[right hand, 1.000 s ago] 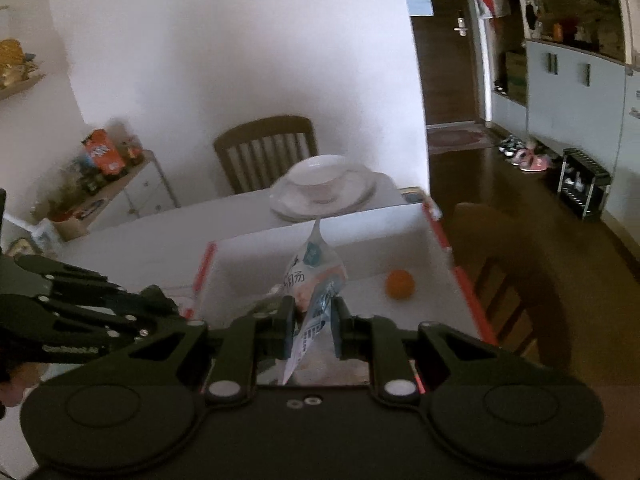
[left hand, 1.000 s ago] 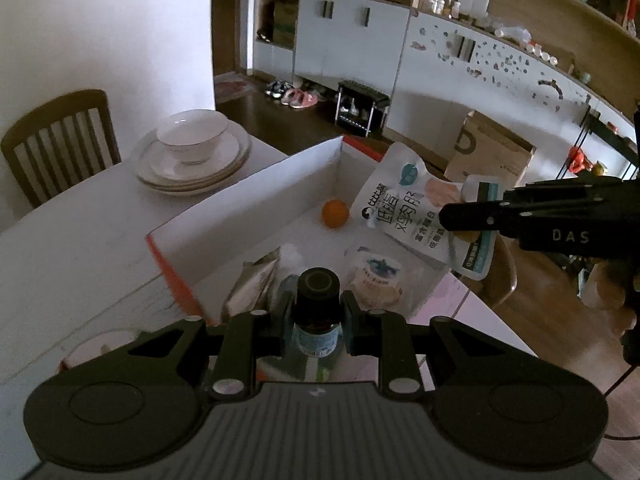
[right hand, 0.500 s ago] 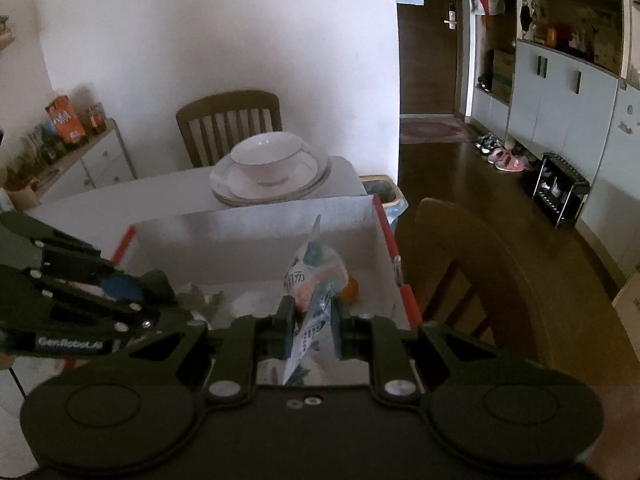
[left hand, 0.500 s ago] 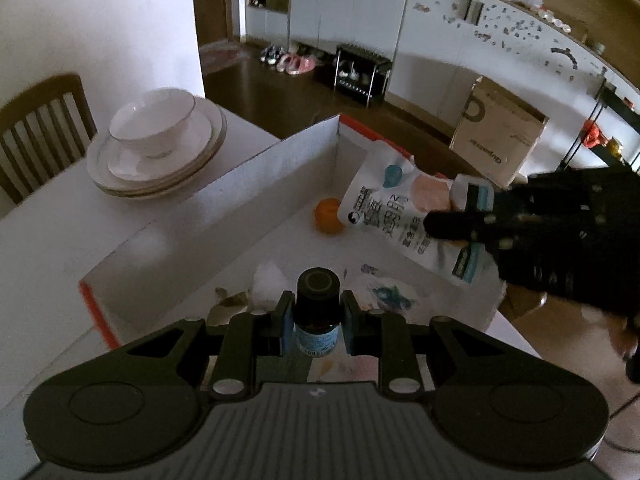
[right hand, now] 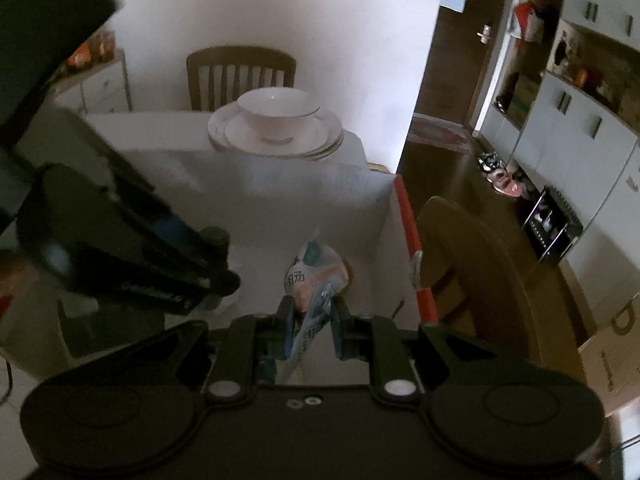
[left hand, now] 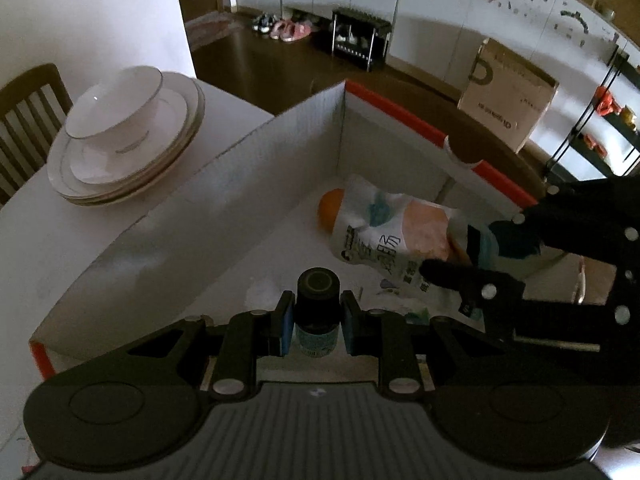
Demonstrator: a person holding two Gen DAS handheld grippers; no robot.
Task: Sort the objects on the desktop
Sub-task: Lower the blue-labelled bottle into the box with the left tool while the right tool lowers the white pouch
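Observation:
My left gripper (left hand: 316, 322) is shut on a small dark bottle (left hand: 318, 300) with a black cap and a blue label, held over the inside of the white cardboard box (left hand: 224, 184) with orange edges. My right gripper (right hand: 313, 322) is shut on a white snack pouch (right hand: 314, 280) with printed characters, also inside the box. In the left wrist view that pouch (left hand: 392, 232) hangs from the right gripper (left hand: 460, 252), above an orange fruit (left hand: 330, 208) in the far corner. In the right wrist view the left gripper (right hand: 216, 268) with the bottle shows at left, blurred.
A white bowl on stacked plates (left hand: 120, 132) stands on the white table (left hand: 48, 240) beyond the box. Wrappers lie on the box floor (left hand: 400, 304). A wooden chair (right hand: 240, 72) stands behind the table, another chair (right hand: 480, 280) right of the box.
Both grippers have sunk lower into the box, each still gripping its item. The pouch now hangs down near the orange fruit, and the bottle is further over the box floor.

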